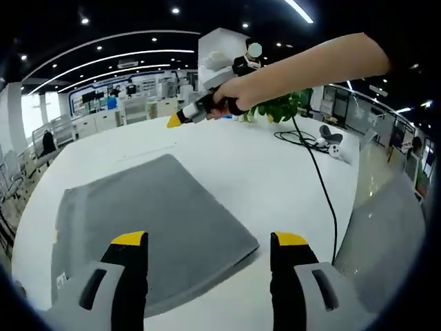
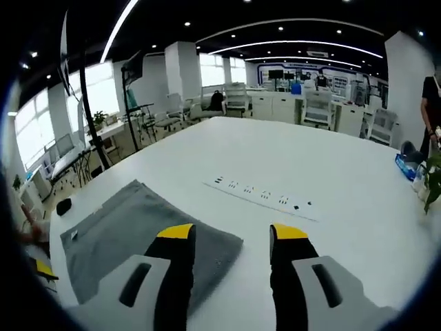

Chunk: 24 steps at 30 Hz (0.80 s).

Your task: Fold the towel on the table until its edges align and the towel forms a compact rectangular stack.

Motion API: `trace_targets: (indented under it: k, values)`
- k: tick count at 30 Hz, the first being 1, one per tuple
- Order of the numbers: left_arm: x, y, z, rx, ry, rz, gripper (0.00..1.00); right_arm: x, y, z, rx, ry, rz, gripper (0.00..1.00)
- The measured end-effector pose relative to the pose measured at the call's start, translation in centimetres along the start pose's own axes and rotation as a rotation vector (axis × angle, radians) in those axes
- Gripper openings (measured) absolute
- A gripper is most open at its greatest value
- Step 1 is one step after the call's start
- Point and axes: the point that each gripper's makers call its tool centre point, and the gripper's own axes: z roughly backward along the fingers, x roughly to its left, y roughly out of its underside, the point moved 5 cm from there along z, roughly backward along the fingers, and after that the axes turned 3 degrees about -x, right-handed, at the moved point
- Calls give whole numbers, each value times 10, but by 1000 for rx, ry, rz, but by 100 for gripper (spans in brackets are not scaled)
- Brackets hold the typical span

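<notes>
Here, the left tool [image 1: 210, 243] and right tool [image 2: 231, 231] both hover with jaws wide apart, gripping nothing, above the grey towel [image 1: 148, 224], which lies flat and smoothly folded into a rectangle on the white worktop [image 1: 275, 172].

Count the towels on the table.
1. A grey towel lies flat on the white table, ahead of the left gripper; the right gripper view shows it too.
</notes>
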Motion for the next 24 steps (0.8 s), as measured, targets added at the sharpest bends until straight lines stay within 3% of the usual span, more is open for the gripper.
trace_targets:
  k: [2,3,6,9,13,17,24]
  values:
    - [-9,1,-7,14,44,-27,72,-1,5,0,8,-1,2,43]
    - [-20,1,-12,16,115,-46,71,-3,9,-2,14,-2,-7,43]
    - [-35,0,-25,5,202,-61,63,-6,20,-6,27,-8,-16,42]
    - [-41,0,-37,30,224,-114,63,-8,29,-10,38,-16,-19,42]
    - [-45,3,-48,43,240,-124,58,-9,34,-12,53,-24,-26,41]
    - [-54,15,-57,93,313,-140,52,-10,38,-16,57,-32,-34,40]
    - [-55,28,-64,134,283,-140,43,-3,50,-25,81,-71,-64,36]
